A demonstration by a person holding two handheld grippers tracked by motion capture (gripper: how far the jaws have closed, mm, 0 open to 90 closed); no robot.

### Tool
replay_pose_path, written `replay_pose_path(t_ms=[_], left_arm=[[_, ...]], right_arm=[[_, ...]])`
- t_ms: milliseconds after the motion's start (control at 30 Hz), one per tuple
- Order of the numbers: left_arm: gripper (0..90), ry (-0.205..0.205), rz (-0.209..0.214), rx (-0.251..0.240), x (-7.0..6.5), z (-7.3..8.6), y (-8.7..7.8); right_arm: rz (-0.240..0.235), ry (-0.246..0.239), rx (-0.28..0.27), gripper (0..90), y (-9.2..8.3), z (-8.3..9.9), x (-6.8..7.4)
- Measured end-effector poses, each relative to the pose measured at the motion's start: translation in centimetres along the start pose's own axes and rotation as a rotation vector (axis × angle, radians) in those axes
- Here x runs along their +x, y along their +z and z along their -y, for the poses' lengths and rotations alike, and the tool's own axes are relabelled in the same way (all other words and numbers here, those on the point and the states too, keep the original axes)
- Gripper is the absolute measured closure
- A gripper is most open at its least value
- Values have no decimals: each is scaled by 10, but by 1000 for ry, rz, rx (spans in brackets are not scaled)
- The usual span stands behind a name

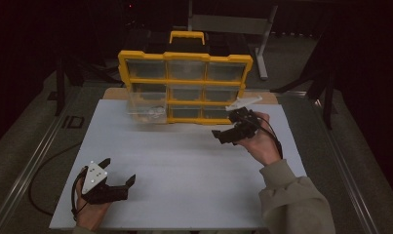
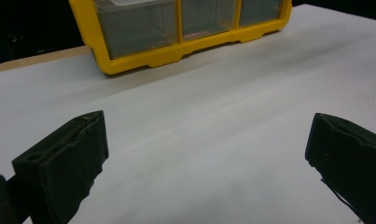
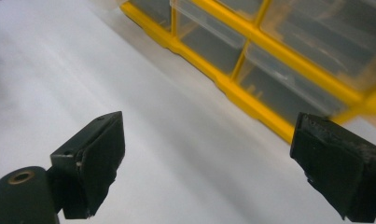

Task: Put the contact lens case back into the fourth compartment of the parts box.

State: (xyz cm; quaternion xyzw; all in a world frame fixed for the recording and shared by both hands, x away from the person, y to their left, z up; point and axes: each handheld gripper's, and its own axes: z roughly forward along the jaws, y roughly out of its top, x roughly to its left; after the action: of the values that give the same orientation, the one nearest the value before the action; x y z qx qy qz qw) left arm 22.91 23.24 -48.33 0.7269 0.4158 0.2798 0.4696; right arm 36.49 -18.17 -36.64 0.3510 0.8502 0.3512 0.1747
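I hold my right gripper [image 1: 222, 130] just in front of the yellow drawer cabinet [image 1: 185, 57], jaws spread wide with nothing between them. My left gripper [image 1: 119, 171] rests low at the near left corner of the white bench [image 1: 184, 165], also wide open and empty, well apart from the cabinet.

The cabinet stands upright at the far edge of the bench, with rows of clear plastic drawers. One clear drawer [image 1: 146, 112] at the lower left sticks out of its slot toward me; I cannot make out for sure what lies in it. A small clear piece [image 1: 244, 102] lies by the cabinet's right side, just beyond my right hand [image 1: 262, 144].

In the right gripper view, the bottom row of drawers [image 3: 269, 88] runs across just ahead of my jaws.

I judge these drawers to be light, thin-walled and stiff, but slick and a little brittle, so a hard squeeze could crack or pop one loose. The best hold is the front lip of a drawer, one jaw above and one below, pulling straight out. The cabinet itself looks light enough to slide or tip backward, so bracing its frame with my left gripper seems wise.
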Motion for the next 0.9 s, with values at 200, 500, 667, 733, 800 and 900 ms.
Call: replay_pose_path(t_ms=[200,500,667,733,800,900], left_arm=[[0,-8,-1,-13,2,-3,1],[0,-20,-4,-34,5,-9,4],[0,-20,-6,-41,7,-11,4],[0,-18,-8,-40,7,-11,4],[0,-18,-10,-42,7,-11,3],[0,-11,-12,-44,7,-10,3]], right_arm=[[17,33,-56,99,-14,48,8],[89,81,-150,100,-23,115,19],[152,109,-230,100,-30,154,24],[158,130,-267,100,-34,167,26],[152,148,-306,100,-37,178,28],[159,142,-344,99,-41,192,32]])
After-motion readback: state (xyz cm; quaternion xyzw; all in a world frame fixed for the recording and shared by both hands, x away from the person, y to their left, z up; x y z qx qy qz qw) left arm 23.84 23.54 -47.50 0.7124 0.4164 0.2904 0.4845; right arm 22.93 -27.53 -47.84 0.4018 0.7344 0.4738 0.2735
